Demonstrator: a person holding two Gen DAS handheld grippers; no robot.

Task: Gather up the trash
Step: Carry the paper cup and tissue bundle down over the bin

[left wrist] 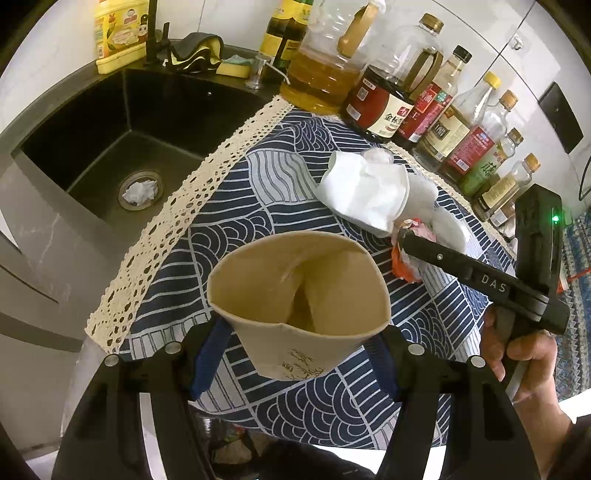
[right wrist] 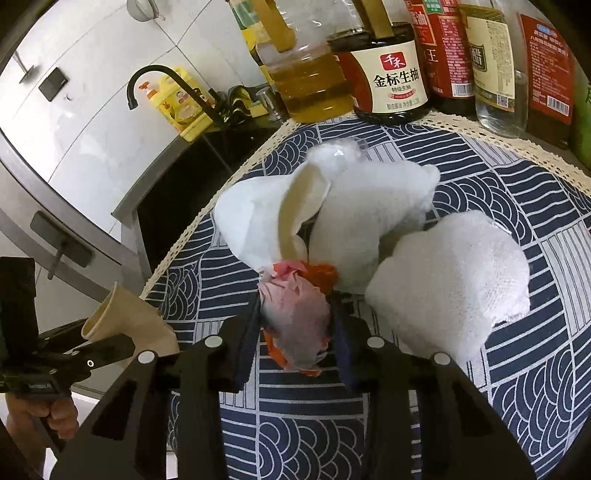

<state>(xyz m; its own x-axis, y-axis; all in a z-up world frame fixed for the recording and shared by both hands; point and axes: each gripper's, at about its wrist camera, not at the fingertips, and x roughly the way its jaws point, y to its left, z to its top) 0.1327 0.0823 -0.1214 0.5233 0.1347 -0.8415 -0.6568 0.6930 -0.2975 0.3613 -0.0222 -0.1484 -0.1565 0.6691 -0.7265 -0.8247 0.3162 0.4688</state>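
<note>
My left gripper (left wrist: 295, 354) is shut on a beige paper cup (left wrist: 299, 291), squeezed out of round, mouth towards the camera, held above the blue patterned cloth (left wrist: 258, 177); the cup also shows in the right wrist view (right wrist: 125, 317). My right gripper (right wrist: 295, 321) is shut on a crumpled pink and orange wrapper (right wrist: 295, 314), low over the cloth; the wrapper also shows in the left wrist view (left wrist: 408, 258) at the right gripper's tip (left wrist: 402, 242). Beyond it lie a crushed white paper cup (right wrist: 273, 218) and white tissues (right wrist: 450, 273), also visible in the left wrist view (left wrist: 369, 188).
A black sink (left wrist: 122, 129) lies left of the cloth, with a white wad in its drain (left wrist: 139, 190). Oil and sauce bottles (left wrist: 384, 99) line the far edge. A yellow detergent bottle (left wrist: 118, 33), black tap (right wrist: 166, 85) and sponge (left wrist: 232, 68) stand behind the sink.
</note>
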